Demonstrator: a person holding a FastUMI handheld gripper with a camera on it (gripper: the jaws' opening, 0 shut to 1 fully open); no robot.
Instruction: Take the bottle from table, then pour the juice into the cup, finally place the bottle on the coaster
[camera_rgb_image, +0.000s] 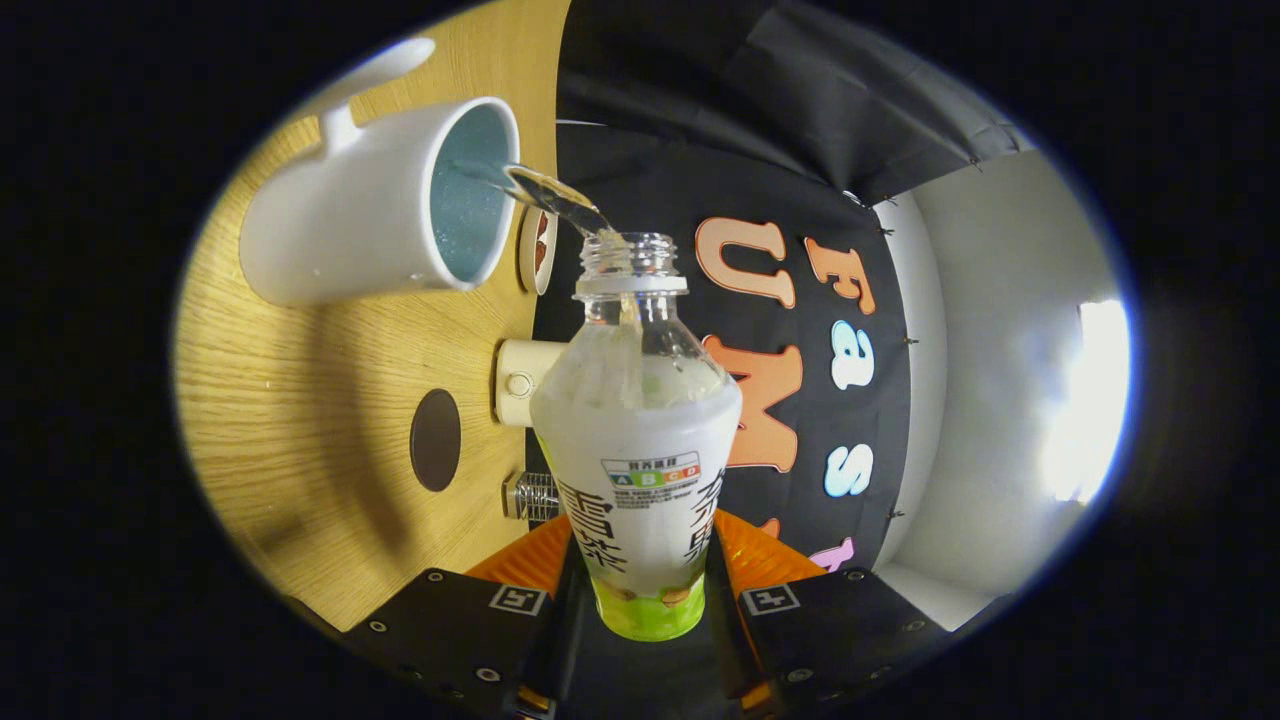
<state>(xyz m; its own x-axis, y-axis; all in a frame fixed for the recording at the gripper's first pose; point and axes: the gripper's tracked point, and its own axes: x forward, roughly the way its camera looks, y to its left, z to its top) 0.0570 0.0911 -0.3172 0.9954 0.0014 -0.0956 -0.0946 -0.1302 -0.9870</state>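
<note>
Wood-grain tabletop fills the left of the gripper view, turned on its side because the tool is rolled over for pouring; the booth's black cloth wall and a pale panel stand beyond it to the right.

The tool pinches the bottle low on its body, one finger pressed on each side of the labelled part, with the open neck pointing ahead, away from the fingers. A thin clear stream leaves the bottle's mouth and runs into the white cup, whose opening faces the neck and whose handle sits on the far side. The pour, then, is the step in hand; the bottle has been taken up and the coaster placing is not yet done.

Just beyond the cup's rim a round pale disc with a reddish face stands near the tabletop's edge, and a dark brown round patch lies nearer the fingers. Which of these is the coaster cannot be told for sure. A cream-coloured fitting and a metal spring clip sit at the tabletop's edge.

Liquid seems to remain in the bottle, so the tilt likely needs holding until the cup has enough. Next the bottle must be rolled upright slowly so the stream ends inside the cup, then carried to the coaster and set down flat before the fingers spread.
</note>
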